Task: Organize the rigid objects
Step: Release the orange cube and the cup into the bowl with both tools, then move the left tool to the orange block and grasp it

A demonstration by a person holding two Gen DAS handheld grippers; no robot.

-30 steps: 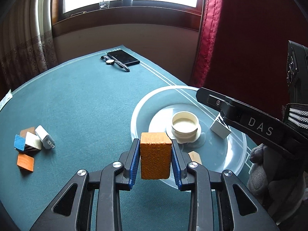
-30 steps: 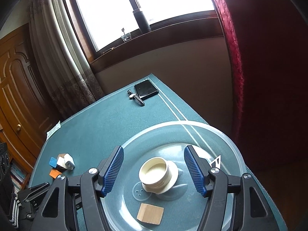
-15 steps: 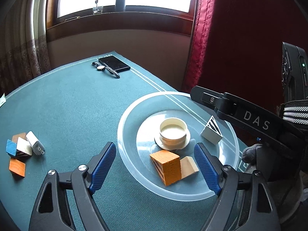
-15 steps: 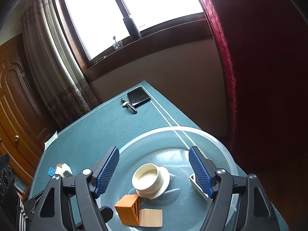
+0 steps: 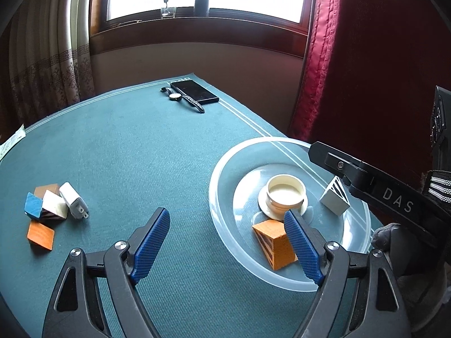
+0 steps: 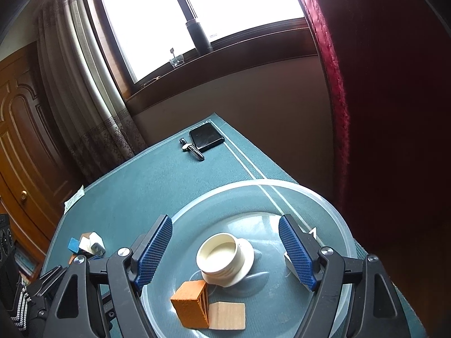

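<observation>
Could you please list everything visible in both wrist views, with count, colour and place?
clear bowl: one, transparent, right side of the table.
orange block: one, orange with a striped face, inside the bowl, near edge.
wooden block: one, pale wood, in the bowl beside the orange block.
white wedge: one, white with a striped face, in the bowl, right.
cream cap: one, cream, bowl centre.
loose blocks: about four, blue, white, brown, orange, left of the table.
charger plug: one, white, by those blocks.
phone: one, black, far edge.
wristwatch: one, dark strap, beside the phone.
table cover: one, teal.
left gripper: blue fingers, open, empty.
right gripper: blue fingers, open, empty, over the bowl.
</observation>
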